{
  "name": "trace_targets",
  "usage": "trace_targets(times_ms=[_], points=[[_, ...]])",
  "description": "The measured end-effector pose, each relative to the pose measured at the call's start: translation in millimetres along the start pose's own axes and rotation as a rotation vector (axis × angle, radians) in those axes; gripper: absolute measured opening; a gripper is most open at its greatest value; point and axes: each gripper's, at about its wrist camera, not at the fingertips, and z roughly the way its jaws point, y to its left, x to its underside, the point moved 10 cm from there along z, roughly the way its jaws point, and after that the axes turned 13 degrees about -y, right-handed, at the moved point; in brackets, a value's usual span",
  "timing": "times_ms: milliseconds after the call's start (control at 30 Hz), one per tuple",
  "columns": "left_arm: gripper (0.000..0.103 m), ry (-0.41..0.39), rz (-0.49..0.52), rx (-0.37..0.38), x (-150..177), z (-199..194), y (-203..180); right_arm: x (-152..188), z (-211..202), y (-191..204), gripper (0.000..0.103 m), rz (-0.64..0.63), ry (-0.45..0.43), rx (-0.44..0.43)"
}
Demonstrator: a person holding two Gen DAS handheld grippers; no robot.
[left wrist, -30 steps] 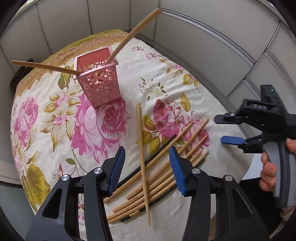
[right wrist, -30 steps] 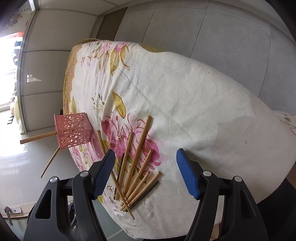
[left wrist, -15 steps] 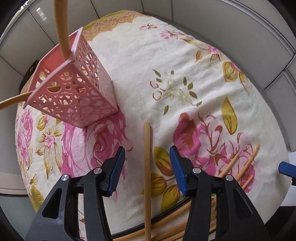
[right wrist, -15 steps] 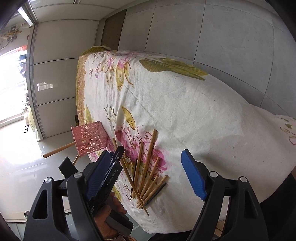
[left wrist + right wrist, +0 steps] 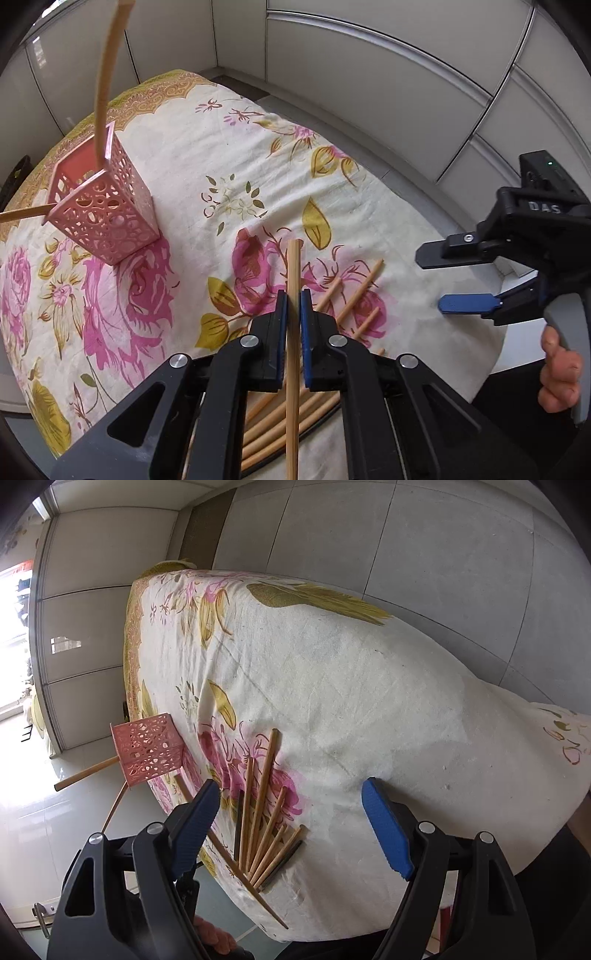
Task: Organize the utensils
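Note:
My left gripper (image 5: 293, 314) is shut on a long wooden chopstick (image 5: 294, 266) that runs straight between its blue pads. Under it lies a pile of wooden and dark chopsticks (image 5: 347, 306) on the floral tablecloth (image 5: 221, 155). A pink perforated holder (image 5: 99, 210) stands at the left with two wooden sticks (image 5: 105, 74) in it. My right gripper (image 5: 291, 827) is open and empty above the table's edge; it also shows in the left wrist view (image 5: 458, 280). The pile (image 5: 262, 812), the holder (image 5: 147, 749) and the held chopstick (image 5: 236, 867) show in the right wrist view.
The cloth-covered table (image 5: 369, 701) drops off close to the pile's near side. Grey tiled floor (image 5: 406, 535) surrounds it. A hand (image 5: 557, 373) holds the right gripper's handle at the right edge.
My left gripper has closed on the long chopstick and lifted back a little from the holder. The right gripper has stayed open and shifted slightly.

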Motion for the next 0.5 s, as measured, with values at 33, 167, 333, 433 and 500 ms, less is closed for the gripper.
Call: trace_targets(times_ms=[33, 167, 333, 433, 500], points=[[0.006, -0.012, -0.018, 0.012, -0.4, -7.2, 1.3, 1.3, 0.8, 0.4, 0.077, 0.0, 0.001, -0.003], [0.006, -0.092, -0.126, 0.045, -5.6, -39.0, 8.6, 9.1, 3.7, 8.2, 0.077, -0.003, 0.02, -0.036], [0.006, -0.289, -0.247, 0.058, -9.1, -112.9, 31.6, 16.4, 3.9, 23.3, 0.077, -0.104, 0.01, -0.006], [0.006, -0.339, -0.311, 0.091, -5.9, -137.9, 47.1, 26.5, 5.0, 41.3, 0.077, -0.233, 0.001, 0.025], [0.006, -0.299, -0.344, 0.054, 5.9, -134.4, 62.2, 41.0, 8.3, 51.1, 0.077, -0.275, 0.033, 0.011]])
